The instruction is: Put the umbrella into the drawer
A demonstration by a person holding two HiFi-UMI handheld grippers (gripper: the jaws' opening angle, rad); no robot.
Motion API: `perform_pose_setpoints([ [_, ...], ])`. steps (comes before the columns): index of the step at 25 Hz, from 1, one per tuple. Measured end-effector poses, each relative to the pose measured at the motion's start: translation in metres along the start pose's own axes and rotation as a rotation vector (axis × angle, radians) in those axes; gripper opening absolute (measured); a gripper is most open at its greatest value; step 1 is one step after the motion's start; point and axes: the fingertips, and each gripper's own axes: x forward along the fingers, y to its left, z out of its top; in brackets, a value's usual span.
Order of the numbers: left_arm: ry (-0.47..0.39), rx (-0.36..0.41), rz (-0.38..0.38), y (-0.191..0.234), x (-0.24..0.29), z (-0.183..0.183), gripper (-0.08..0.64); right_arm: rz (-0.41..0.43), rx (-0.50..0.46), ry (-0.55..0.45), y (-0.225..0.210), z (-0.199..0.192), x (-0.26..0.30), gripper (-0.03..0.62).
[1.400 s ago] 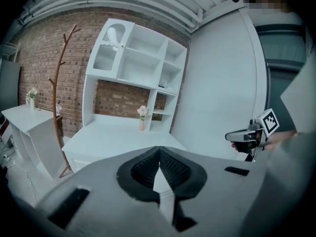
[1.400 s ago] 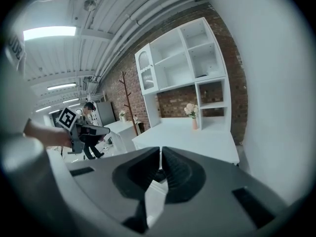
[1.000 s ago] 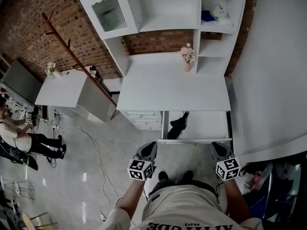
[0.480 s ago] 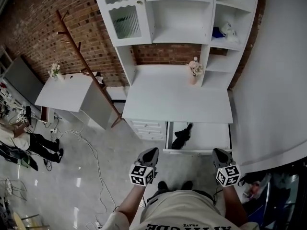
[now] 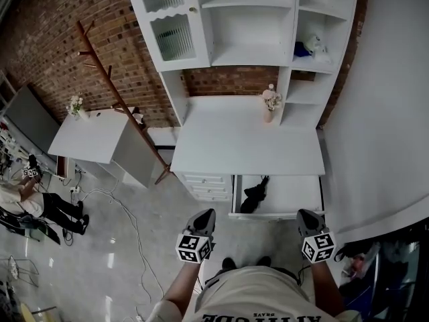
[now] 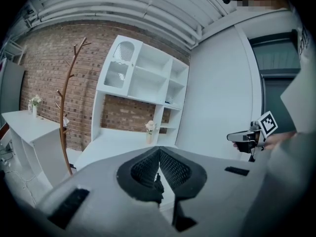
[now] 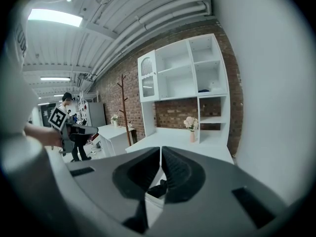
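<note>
Brick wall behind white table | umbrella lies inside open drawer | I judge it light, floppy; I'd grip its stiff middle | left gripper, right gripper both closed, empty

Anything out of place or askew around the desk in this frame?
Only the drawer stands out: it is pulled out from under the desk, and the black umbrella lies slantwise at its left end, not lined up with the walls. Nothing looks spilled or damaged.
</note>
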Motion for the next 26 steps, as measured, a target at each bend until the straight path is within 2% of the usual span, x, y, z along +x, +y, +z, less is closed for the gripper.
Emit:
perform_pose_setpoints([
  [6, 0.008, 0.016, -0.019, -0.006, 0.006, -0.006, 0.025, 0.001, -0.002, -0.006, -0.005, 0.003, 0.005, 0.034],
  [26, -0.015, 0.03, -0.015, -0.01, 0.005, 0.009, 0.025, 0.008, 0.002, -0.036, -0.011, 0.014, -0.011, 0.034],
])
